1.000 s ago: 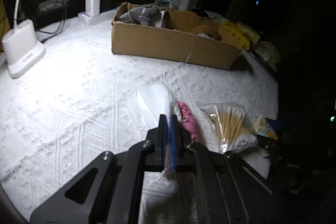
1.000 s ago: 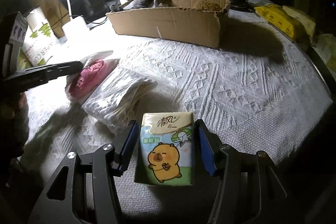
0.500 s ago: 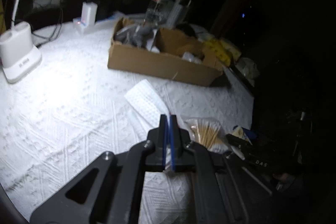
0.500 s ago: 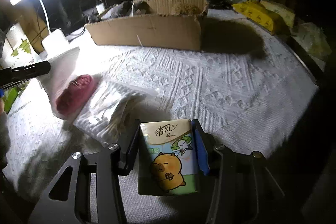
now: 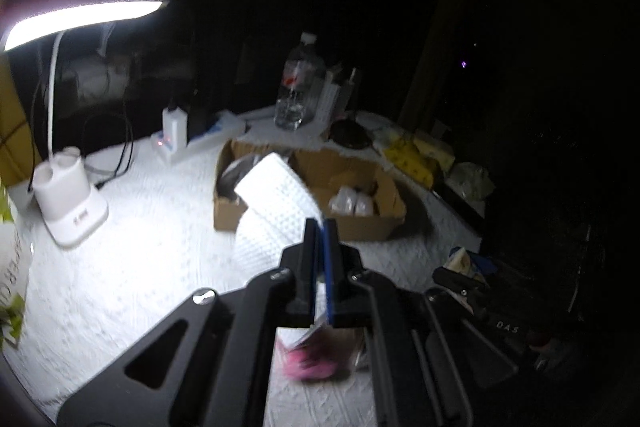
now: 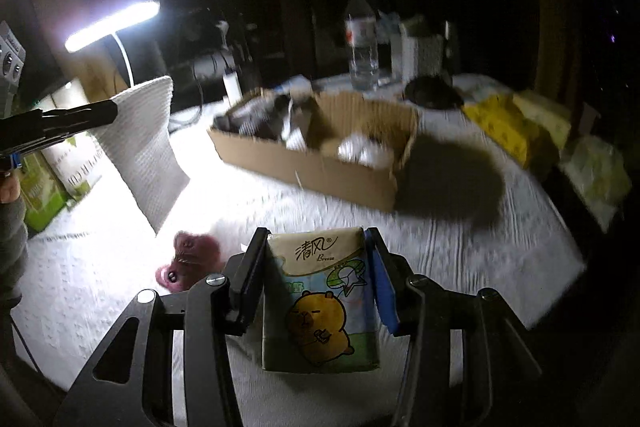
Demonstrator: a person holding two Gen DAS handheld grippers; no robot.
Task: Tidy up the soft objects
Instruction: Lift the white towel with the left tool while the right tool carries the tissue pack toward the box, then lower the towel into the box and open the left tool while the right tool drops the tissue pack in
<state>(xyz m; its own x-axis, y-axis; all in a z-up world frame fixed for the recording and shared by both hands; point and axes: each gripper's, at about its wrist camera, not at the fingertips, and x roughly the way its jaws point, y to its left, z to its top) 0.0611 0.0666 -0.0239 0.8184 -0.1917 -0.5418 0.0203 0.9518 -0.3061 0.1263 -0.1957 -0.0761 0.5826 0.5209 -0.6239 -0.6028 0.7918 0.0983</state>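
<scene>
My left gripper (image 5: 319, 227) is shut on a white textured bag (image 5: 280, 199) and holds it high above the table; the bag also shows in the right wrist view (image 6: 140, 147), hanging from the left gripper (image 6: 108, 113). A pink soft item (image 6: 192, 259) lies on the white cloth below it, and shows under the left gripper (image 5: 308, 363). My right gripper (image 6: 316, 239) is shut on a tissue pack with a capybara picture (image 6: 320, 299), lifted off the table. The open cardboard box (image 6: 320, 163) with soft things inside stands ahead.
A lit desk lamp (image 5: 68, 199) stands at the left. A water bottle (image 6: 362, 39) and a white basket (image 6: 420, 55) stand behind the box. Yellow packs (image 6: 508, 127) lie at the right table edge. A green-printed pack (image 6: 44, 187) is at the far left.
Both grippers have risen. The left lifted the white bag clear of the table, and the pink item now lies on the cloth. The right lifted the tissue pack toward the box.
</scene>
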